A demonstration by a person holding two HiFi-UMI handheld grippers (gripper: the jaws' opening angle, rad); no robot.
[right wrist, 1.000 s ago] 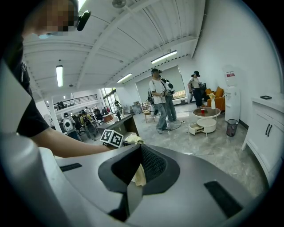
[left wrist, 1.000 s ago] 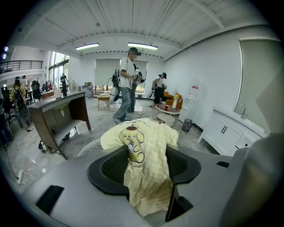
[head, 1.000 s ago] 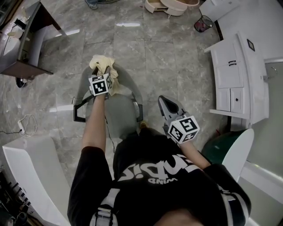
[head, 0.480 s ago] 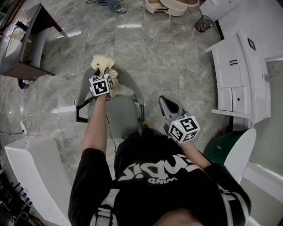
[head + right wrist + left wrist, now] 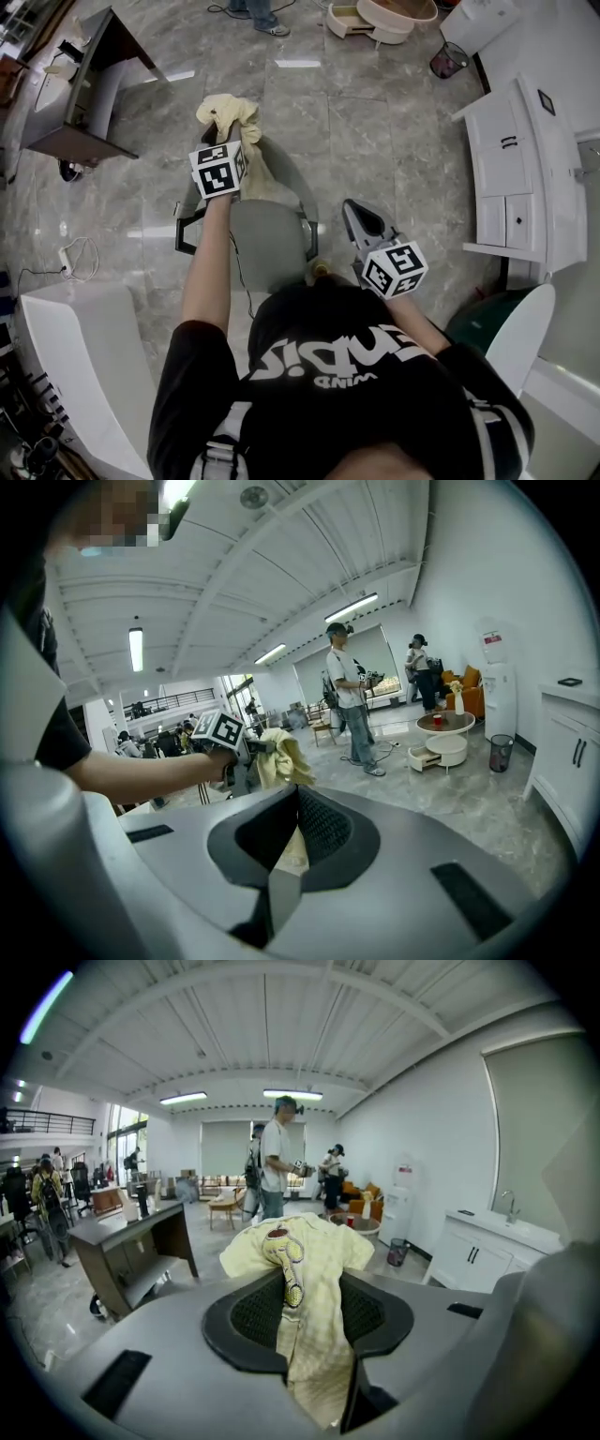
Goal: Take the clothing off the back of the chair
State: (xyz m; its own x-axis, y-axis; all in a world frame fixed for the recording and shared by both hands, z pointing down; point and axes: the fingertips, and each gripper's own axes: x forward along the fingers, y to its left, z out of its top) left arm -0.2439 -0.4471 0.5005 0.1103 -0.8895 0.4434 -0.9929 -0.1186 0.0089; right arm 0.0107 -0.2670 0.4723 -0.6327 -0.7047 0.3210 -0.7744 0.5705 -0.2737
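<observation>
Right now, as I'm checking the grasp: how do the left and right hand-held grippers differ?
The left hand-held gripper is clamped on the yellow garment; the right hand-held gripper has its jaws together on nothing. The left one reaches out over the chair back; the right one sits nearer the person's body, beside the chair. Both carry a marker cube.

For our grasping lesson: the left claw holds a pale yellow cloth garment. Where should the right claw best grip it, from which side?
Probably the loose fold of the pale yellow cloth garment hanging beside the left claw, from the person's right: it dangles free there.
</observation>
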